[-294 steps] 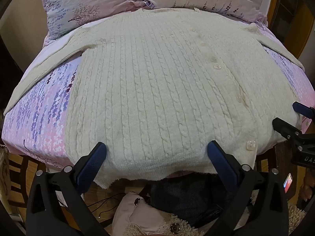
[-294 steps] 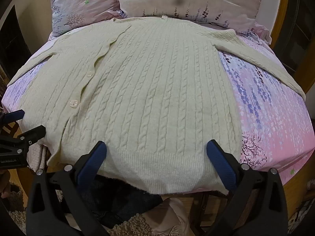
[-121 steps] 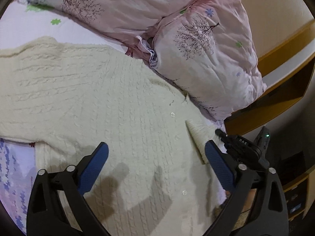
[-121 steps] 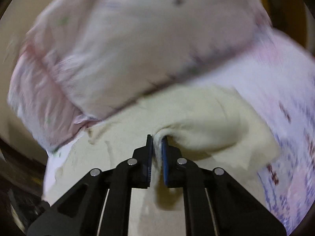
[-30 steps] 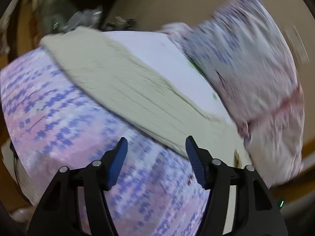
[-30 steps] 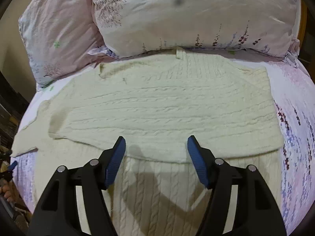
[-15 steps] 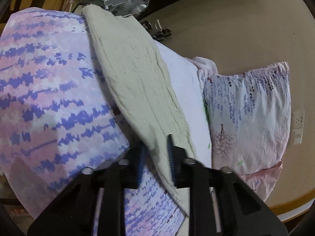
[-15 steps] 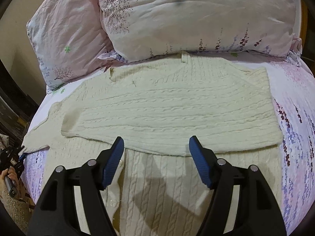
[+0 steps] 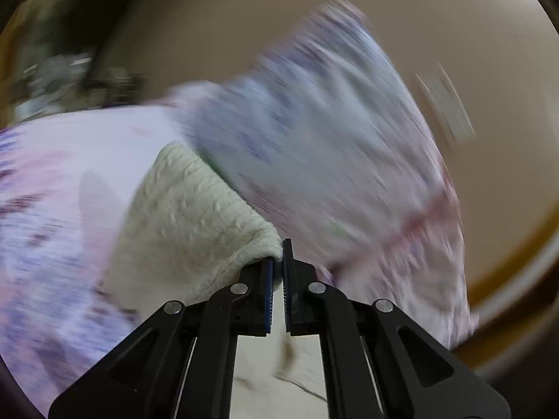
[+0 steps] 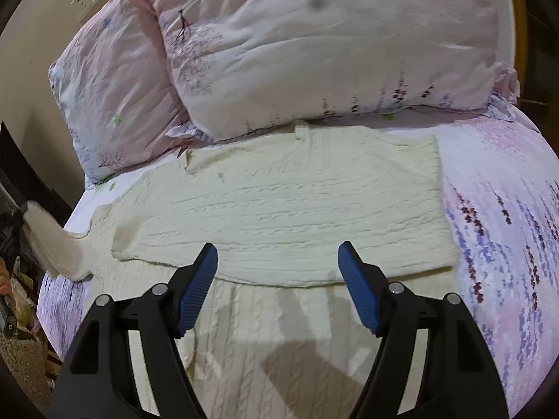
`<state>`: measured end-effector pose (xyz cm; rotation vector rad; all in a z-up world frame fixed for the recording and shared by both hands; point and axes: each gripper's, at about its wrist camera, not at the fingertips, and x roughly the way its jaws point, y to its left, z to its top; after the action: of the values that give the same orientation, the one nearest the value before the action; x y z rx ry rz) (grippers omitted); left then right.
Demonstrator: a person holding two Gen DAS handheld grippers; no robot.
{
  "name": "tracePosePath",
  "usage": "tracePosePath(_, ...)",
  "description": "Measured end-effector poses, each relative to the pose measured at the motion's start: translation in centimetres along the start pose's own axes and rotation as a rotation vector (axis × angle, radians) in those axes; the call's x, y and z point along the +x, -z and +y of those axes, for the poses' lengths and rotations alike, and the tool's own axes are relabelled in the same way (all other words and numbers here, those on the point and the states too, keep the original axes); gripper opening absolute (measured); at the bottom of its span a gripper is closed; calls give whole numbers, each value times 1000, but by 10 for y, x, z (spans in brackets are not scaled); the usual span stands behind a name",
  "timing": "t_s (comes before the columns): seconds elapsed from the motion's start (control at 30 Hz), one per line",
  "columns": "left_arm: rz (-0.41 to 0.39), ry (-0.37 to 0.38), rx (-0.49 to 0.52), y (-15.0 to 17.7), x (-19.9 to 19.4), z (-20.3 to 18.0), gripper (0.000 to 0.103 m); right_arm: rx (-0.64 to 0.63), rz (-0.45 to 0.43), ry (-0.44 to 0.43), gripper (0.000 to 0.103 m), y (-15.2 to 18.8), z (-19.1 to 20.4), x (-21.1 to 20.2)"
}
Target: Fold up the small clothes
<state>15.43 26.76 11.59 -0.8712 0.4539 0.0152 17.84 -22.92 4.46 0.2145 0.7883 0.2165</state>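
A cream cable-knit cardigan (image 10: 279, 209) lies spread on the bed, with one sleeve folded flat across its chest. My right gripper (image 10: 277, 255) is open and empty, hovering above the folded sleeve's lower edge. My left gripper (image 9: 277, 272) is shut on the cuff of the other sleeve (image 9: 195, 216) and holds it lifted; that view is motion-blurred. In the right wrist view the lifted sleeve (image 10: 52, 244) rises at the far left edge of the bed.
Two pink floral pillows (image 10: 314, 45) lie against the headboard just behind the cardigan's collar. The floral bedsheet (image 10: 506, 244) shows to the right of the cardigan. A beige wall (image 9: 471, 52) and clutter on the floor (image 10: 14, 314) lie to the left.
My left gripper has closed on the left sleeve's cuff and lifted it off the bed, swinging fast. My right gripper stays open and has edged closer over the cardigan.
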Motion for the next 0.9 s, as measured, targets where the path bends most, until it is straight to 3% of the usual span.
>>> tracePosePath(0.2, 241, 111, 239, 96, 86, -101, 4, 36, -11, 32, 71, 5, -17, -5)
tracePosePath(0.3, 358, 120, 324, 149, 118, -126, 4, 51, -16, 55, 71, 7, -27, -8)
tracePosePath(0.5, 492, 86, 484, 218, 147, -140, 4, 81, -31, 89, 71, 6, -44, -14)
tracePosePath(0.63, 577, 78, 586, 237, 146, -140, 10, 83, -38, 89, 71, 4, -43, -17)
tracePosePath(0.67, 595, 89, 598, 239, 142, -139, 22, 75, -41, 87, 71, 2, -41, -17)
tracePosePath(0.7, 615, 116, 599, 237, 136, -137, 42, 65, -41, 85, 71, 1, -39, -18)
tracePosePath(0.77, 614, 172, 585, 228, 118, -131, 57, 28, -51, 67, 71, -4, -30, -20)
tracePosePath(0.83, 567, 210, 569, 208, 95, -118, 57, -36, -63, 31, 71, -8, -13, -22)
tracePosePath(0.9, 509, 188, 516, 180, 77, -95, 57, -114, -72, -10, 71, -11, 7, -23)
